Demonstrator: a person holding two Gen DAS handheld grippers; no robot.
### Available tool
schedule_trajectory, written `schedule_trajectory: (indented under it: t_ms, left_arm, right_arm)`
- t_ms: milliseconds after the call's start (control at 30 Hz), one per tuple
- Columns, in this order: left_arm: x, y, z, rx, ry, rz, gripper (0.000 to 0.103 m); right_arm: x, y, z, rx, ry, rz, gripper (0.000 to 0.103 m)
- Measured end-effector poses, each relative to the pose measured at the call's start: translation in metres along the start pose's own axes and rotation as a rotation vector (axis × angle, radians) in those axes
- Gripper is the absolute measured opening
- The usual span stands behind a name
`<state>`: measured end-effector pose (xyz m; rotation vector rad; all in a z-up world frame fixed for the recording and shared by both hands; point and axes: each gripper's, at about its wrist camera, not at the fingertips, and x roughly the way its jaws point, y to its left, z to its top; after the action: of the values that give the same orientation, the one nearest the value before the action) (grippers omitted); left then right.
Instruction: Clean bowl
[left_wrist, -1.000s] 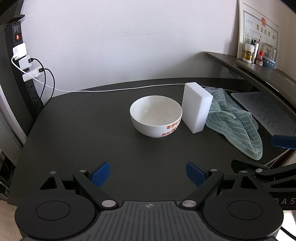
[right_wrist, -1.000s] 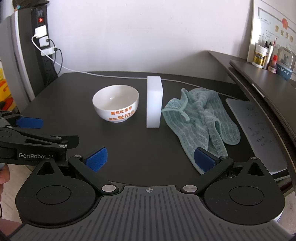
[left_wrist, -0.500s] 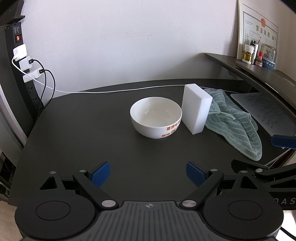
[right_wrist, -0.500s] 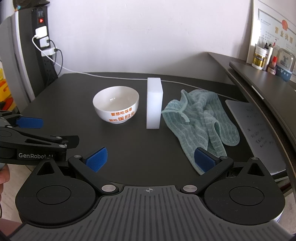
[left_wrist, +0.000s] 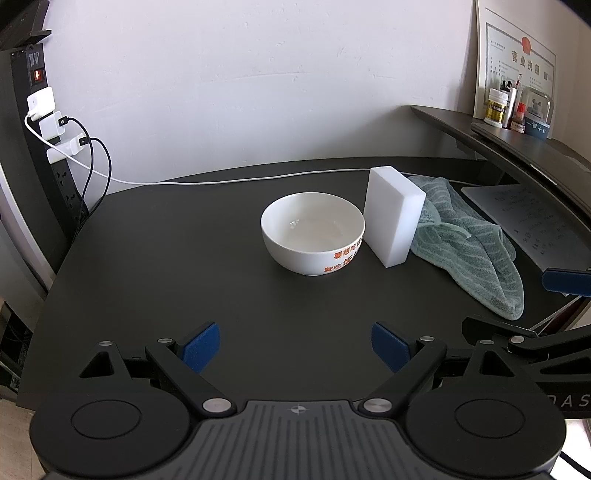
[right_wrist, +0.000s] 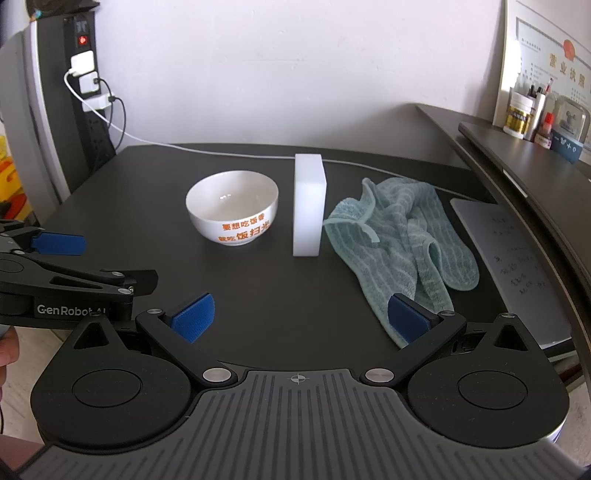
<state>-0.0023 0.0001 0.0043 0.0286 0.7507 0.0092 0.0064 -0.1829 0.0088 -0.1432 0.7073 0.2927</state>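
Left gripper (left_wrist: 293, 345): nearest the lens in the left wrist view; fingers spread wide, nothing between them, poised above the near edge of the surface (left_wrist: 184, 258).
Right gripper (right_wrist: 301, 315): fingers likewise wide apart and empty; its right pad overlaps the near end of the cloth in the picture, though contact cannot be told.
Bowl (right_wrist: 232, 206): white ceramic with orange lettering, upright at mid-surface, well ahead of both grippers; inside looks empty.
Sponge (right_wrist: 309, 205): white block standing on edge just right of the bowl, a narrow gap between them.
Cloth (right_wrist: 402, 236): pale green striped towel, crumpled, lying right of the sponge and apparently touching it.
Background: white cable (left_wrist: 258, 179) along the far edge; power strip (left_wrist: 48, 147) at left.
Step in hand: approach; no cleaning begun, nothing yet grasped.
Next move: probably the right gripper closes on the sponge or cloth while the left steadies the bowl's rim.
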Motion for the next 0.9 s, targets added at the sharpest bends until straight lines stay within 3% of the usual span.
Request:
schedule_trajectory:
  t_ms: [533,700,900]
  left_arm:
    - [0.007,0.002,0.001,-0.014,0.010,-0.013,0.090]
    - [0.018,0.009,0.011,-0.020,0.001,-0.009,0.090]
    - [0.032,0.019,0.029,-0.026,-0.027,-0.026,0.084]
  right_arm:
    - [0.007,-0.002,0.002,-0.012,-0.008,-0.005,0.103]
    - [0.011,-0.002,0.010,-0.044,-0.062,-0.042,0.103]
    - [0.021,-0.007,0.024,-0.028,-0.126,-0.009,0.103]
